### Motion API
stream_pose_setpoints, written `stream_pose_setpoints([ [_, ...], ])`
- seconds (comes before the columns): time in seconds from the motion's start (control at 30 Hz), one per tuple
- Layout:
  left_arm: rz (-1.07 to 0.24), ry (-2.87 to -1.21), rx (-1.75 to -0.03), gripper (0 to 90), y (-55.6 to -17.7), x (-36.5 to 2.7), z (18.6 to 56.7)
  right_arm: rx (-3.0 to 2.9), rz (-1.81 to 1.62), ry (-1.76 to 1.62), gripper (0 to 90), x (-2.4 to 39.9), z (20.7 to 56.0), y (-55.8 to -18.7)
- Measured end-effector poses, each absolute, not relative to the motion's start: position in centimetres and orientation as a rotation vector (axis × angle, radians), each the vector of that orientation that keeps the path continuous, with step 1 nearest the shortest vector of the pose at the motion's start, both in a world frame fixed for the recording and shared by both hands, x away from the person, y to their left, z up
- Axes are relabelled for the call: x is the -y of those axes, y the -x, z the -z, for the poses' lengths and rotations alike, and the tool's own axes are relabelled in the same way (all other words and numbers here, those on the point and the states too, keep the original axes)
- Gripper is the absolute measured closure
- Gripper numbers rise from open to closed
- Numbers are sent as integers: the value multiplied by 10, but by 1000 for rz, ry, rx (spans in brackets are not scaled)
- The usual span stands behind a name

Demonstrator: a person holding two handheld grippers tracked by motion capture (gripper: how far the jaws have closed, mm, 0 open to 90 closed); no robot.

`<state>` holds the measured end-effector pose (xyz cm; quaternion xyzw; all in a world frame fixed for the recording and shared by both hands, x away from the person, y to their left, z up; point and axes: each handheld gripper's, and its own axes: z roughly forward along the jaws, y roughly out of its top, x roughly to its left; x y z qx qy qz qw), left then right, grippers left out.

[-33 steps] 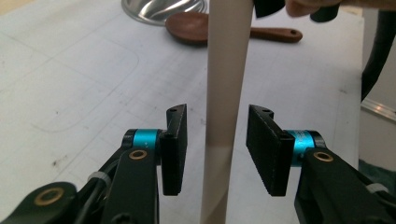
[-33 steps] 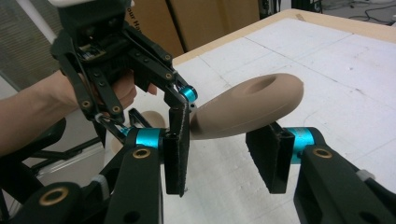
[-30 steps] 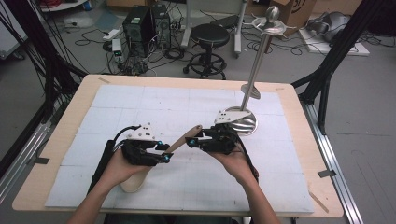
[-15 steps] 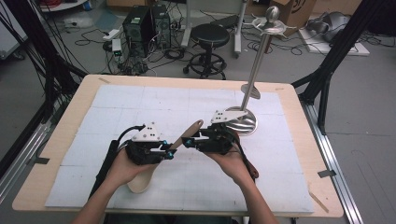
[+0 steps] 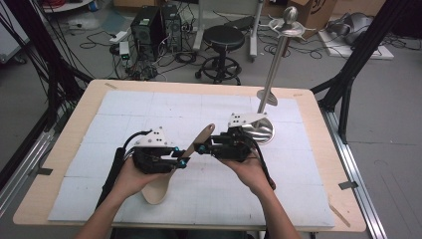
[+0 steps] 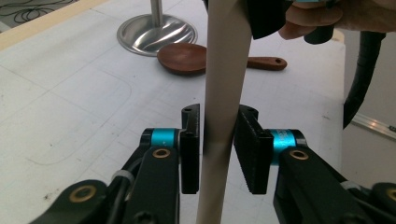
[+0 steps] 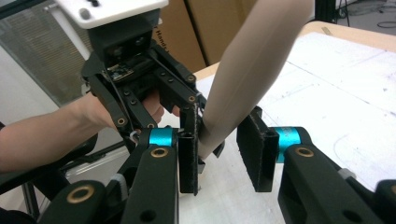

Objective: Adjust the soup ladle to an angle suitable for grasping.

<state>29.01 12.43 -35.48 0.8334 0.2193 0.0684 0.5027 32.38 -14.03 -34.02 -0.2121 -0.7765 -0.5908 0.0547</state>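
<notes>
1. Fingers of the left gripper (image 6: 218,149) are sitting partly open astride the pale spatula (image 6: 223,93); one pad looks to be touching its handle, the other standing just off.
2. Fingers of the right gripper (image 7: 219,149) are gaping wider, with the same handle passing between them, nearer one pad.
3. Spatula's long axis is running from 7 o'clock to 1 o'clock above the worktop (image 5: 308,199), so both grippers are meeting it crosswise.
4. Dark wooden spoon (image 6: 187,58) is lying by the steel stand base (image 6: 156,35).
</notes>
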Motion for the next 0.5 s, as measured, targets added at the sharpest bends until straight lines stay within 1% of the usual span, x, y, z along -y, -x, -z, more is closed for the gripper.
stream_pose_setpoints([
  [0.13,-155,-2003,-531,666,-291,-127,354,2354,1821,613,718,140,333,-324],
  [0.5,-117,-1966,-524,627,-292,-130,352,2373,1865,572,729,137,314,-323],
])
